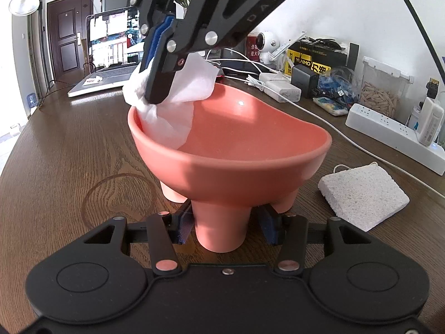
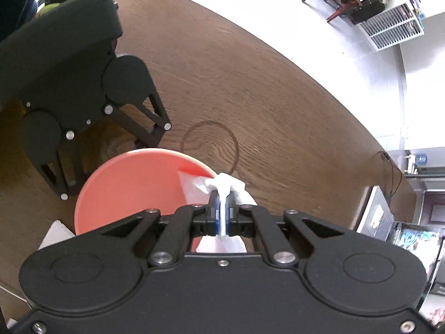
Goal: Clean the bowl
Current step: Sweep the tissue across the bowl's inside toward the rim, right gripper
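A salmon-pink bowl (image 1: 230,150) on stubby legs stands on the wooden table (image 1: 55,167). My left gripper (image 1: 226,228) sits low at the front, its blue pads shut on the bowl's front leg (image 1: 219,231). My right gripper (image 1: 155,97) comes down from above, shut on a white paper wipe (image 1: 172,117). The wipe hangs over the bowl's left rim and lies against the inner wall. In the right wrist view the right gripper (image 2: 222,194) pinches the wipe (image 2: 230,185) at the rim of the bowl (image 2: 133,183).
A white sponge block (image 1: 361,192) lies right of the bowl. Behind it are a power strip (image 1: 395,133), chargers with cables (image 1: 281,89) and boxes. An open laptop (image 1: 111,55) stands at the back left. The table edge (image 2: 319,83) curves past the bowl.
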